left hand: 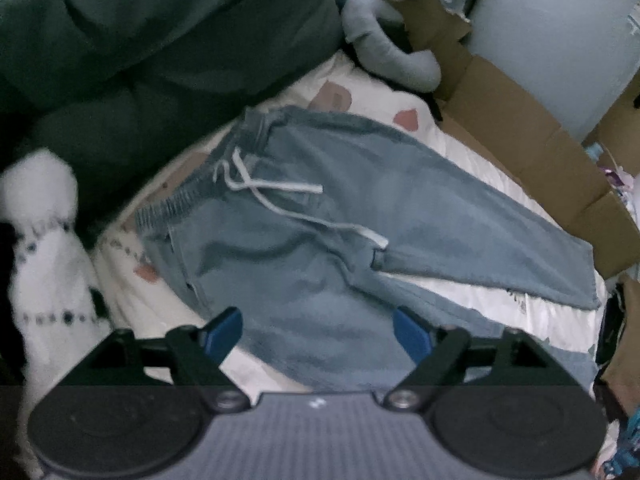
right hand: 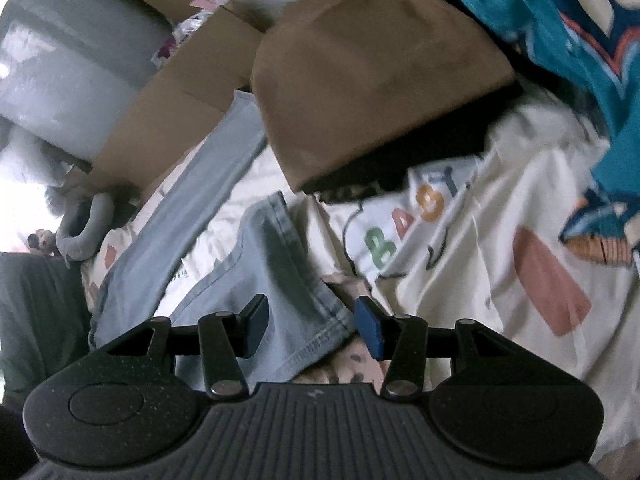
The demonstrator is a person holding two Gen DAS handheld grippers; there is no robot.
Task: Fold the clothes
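Light blue denim pants (left hand: 320,232) with a white drawstring (left hand: 280,196) lie spread flat on a cream patterned bed sheet (left hand: 360,92), waistband at the upper left, legs running right. My left gripper (left hand: 318,330) is open and hovers over the nearer hip side of the pants. In the right wrist view the pants' leg ends (right hand: 280,280) lie on the sheet (right hand: 500,280). My right gripper (right hand: 312,326) is open, and its jaws straddle the hem of the nearer leg.
A dark green duvet (left hand: 160,40) and a grey plush toy (left hand: 384,48) lie at the head of the bed. Cardboard boxes (left hand: 520,140) line the far side. A white knitted cloth (left hand: 44,260) lies at left. A brown folded garment (right hand: 380,80) and a teal patterned cloth (right hand: 580,40) lie near the leg ends.
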